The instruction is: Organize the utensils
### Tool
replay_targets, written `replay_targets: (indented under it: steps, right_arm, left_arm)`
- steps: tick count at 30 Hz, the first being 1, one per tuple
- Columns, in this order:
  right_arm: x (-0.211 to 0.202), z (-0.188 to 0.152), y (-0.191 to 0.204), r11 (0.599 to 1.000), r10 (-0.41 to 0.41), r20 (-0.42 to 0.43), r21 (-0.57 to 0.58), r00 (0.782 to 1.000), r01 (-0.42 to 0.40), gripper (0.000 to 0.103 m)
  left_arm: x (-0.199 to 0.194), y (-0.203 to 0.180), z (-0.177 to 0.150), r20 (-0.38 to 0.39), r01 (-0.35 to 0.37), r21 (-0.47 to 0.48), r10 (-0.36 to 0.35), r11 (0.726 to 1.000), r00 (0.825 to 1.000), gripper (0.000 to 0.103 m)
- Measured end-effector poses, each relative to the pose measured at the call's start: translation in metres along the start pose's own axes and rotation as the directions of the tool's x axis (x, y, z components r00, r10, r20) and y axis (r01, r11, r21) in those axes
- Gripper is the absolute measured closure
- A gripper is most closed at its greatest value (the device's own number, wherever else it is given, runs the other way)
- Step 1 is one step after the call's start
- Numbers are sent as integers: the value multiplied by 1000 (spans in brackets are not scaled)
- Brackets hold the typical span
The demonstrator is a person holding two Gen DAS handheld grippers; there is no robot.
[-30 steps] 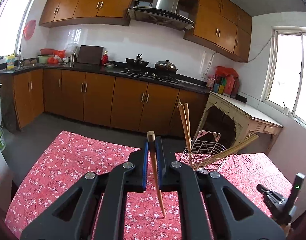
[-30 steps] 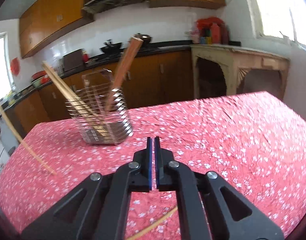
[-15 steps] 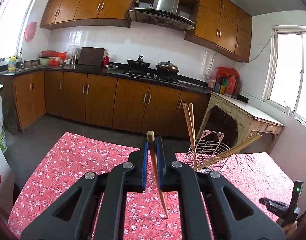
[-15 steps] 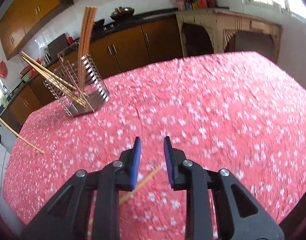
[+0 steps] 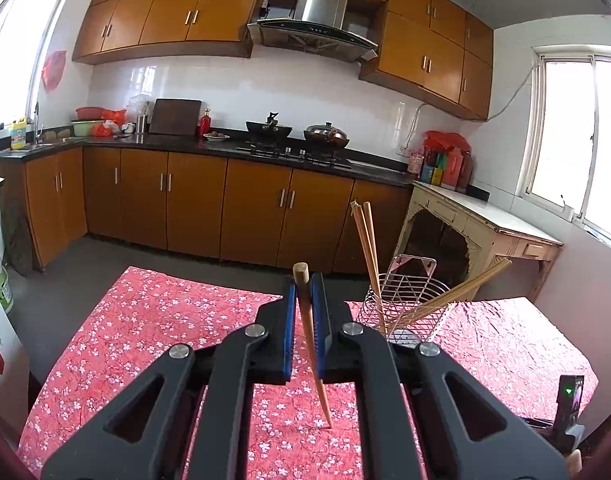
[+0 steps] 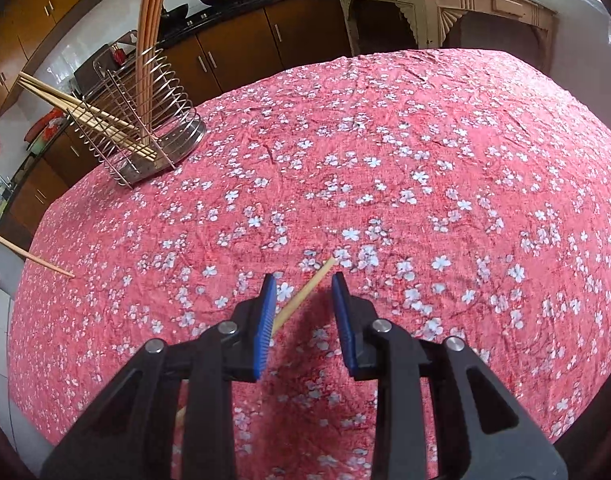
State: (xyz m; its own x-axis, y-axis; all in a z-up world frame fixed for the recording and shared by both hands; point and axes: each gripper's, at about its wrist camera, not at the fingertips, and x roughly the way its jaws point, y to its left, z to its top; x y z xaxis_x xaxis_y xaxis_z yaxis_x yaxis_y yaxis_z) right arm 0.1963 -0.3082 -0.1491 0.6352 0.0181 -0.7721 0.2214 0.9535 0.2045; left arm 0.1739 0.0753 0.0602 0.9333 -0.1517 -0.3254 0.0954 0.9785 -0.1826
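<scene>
Chopstick sits clamped in the left claw, blue pads tight on its upper shaft; blunt end pokes up above the pads at frame centre, thin tip slants down to lower centre, over the red flowered cloth on the table. The same stick shows at the left edge of the right wrist view, tip just above the cloth.

2nd chopstick lies flat on the cloth, lower centre of the right wrist view, running diagonally btwn the pads of the right claw. That claw's jaws are opening; stick is btwn them, close by the left pad, clear gap to the right pad, not gripped. Its other end peeks out below the left arm of the claw.

Wire rack stands on the cloth, upper left of the right wrist view, centre right in the left wrist view. It holds 2 groups of chopsticks: one near upright, one leaning far out over the rim.

Behind the table: brown cabinets, hob w/ pans, window at right.
</scene>
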Motion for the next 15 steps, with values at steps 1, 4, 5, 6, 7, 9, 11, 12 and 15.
replay_targets:
  steps: [1, 4, 5, 6, 7, 9, 11, 12, 15]
  right_arm:
    - [1, 0, 2, 1000, -13, 2, -4, 1000, 13, 74]
    - [6, 4, 8, 999, -36, 3, -12, 999, 36, 91]
    - [9, 7, 9, 999, -35, 3, -11, 999, 35, 92]
    - [10, 9, 10, 999, -33, 2, -12, 999, 33, 93]
    - [12, 11, 10, 999, -31, 1, -13, 1000, 31, 95]
    - [18, 19, 11, 1000, -26, -2, -10, 1000, 26, 98]
    - [25, 30, 12, 1000, -29, 2, -11, 1000, 29, 98]
    - [29, 37, 13, 999, -33, 7, -14, 999, 33, 99]
    - [38, 58, 12, 999, -47, 21, -13, 999, 47, 102]
  left_arm:
    - [-1, 0, 0, 0, 3, 1, -3, 1000, 1000, 95]
    - [-3, 0, -2, 1, 8, 1, -8, 1000, 1000, 95]
    - [-3, -1, -1, 2, 9, 1, -9, 1000, 1000, 95]
    - [-3, -1, -2, 3, 8, 1, -8, 1000, 1000, 95]
    - [-2, 0, -2, 4, 8, -1, -8, 1000, 1000, 95]
    - [-2, 0, -2, 4, 8, -4, -8, 1000, 1000, 95]
    - [0, -1, -1, 5, 7, -3, -7, 1000, 1000, 95]
    - [0, -1, -2, 5, 6, -2, -6, 1000, 1000, 95]
    - [1, -1, -1, 6, 5, 0, -5, 1000, 1000, 95]
